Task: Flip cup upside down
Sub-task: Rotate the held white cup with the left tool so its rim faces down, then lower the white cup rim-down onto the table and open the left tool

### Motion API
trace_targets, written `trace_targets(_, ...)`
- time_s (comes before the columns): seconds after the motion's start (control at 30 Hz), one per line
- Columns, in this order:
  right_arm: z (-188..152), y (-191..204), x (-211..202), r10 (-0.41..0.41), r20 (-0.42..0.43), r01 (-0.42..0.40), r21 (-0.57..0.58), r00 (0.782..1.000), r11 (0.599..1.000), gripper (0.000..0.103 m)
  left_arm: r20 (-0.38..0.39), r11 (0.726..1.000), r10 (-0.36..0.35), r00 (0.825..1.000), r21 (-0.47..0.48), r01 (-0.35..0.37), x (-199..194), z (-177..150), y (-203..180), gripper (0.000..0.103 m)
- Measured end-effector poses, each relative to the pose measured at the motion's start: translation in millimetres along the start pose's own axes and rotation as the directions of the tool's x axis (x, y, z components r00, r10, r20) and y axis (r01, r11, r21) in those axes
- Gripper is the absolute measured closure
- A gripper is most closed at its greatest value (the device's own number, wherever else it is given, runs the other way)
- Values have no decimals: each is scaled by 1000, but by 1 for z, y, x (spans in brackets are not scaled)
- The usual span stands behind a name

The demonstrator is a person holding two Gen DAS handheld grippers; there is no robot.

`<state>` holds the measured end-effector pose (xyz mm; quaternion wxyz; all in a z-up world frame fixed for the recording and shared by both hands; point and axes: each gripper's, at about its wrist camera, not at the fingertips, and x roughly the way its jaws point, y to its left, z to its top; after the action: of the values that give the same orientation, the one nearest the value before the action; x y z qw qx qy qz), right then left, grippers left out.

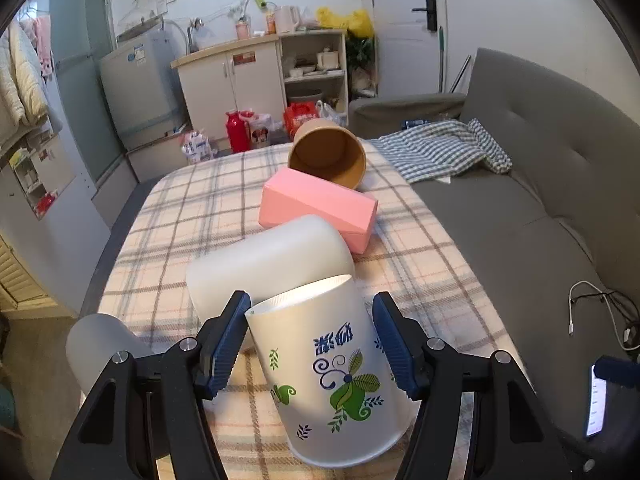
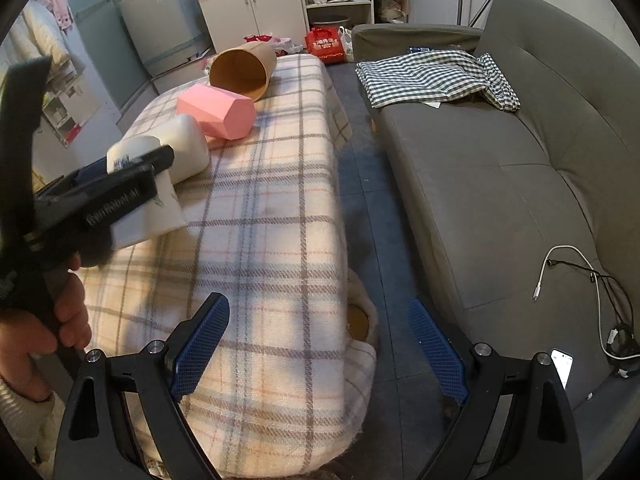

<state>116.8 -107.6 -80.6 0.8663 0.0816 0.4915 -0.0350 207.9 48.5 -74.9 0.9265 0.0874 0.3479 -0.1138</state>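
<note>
A white paper cup [image 1: 328,372] with green leaf prints and blue characters stands upside down on the plaid tablecloth [image 1: 192,216], its wide rim down, leaning slightly. My left gripper [image 1: 310,344] is open around it, blue pads on either side; the left pad touches its upper edge and the right pad stands a little clear. In the right wrist view the cup [image 2: 148,212] shows partly behind the left gripper [image 2: 132,168]. My right gripper [image 2: 320,344] is open and empty over the table's near right corner.
A frosted white container [image 1: 272,264] lies just behind the cup, another [image 1: 100,344] at the left. A pink box [image 1: 320,208] and a brown paper bucket [image 1: 328,156] on its side lie further back. A grey sofa [image 2: 500,160] stands to the right, with a floor gap between.
</note>
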Motion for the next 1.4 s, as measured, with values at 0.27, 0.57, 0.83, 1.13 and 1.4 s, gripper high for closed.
trace_targets(0.27, 3, 5, -5, -2, 16, 3, -12, 1000, 1000, 11, 11, 1000, -26, 1000, 9, 26, -20, -15, 3, 38)
trace_targets(0.57, -5, 8, -17, 16, 34, -16, -4, 999, 1000, 11, -66, 998, -59, 996, -19, 58, -35, -39, 4, 38)
trace_targets(0.83, -10, 14, -30, 25, 59, -24, -9, 998, 1000, 11, -62, 997, -72, 995, -20, 71, -47, -36, 4, 37)
trace_targets(1.13, -11, 20, -55, 35, 118, -32, -20, 992, 999, 11, -5, 994, -95, 995, -54, 95, -79, -17, 13, 37)
trace_targets(1.4, -15, 32, -83, 56, 183, -49, -46, 982, 998, 11, 76, 992, -101, 992, -71, 107, -129, 5, 29, 37)
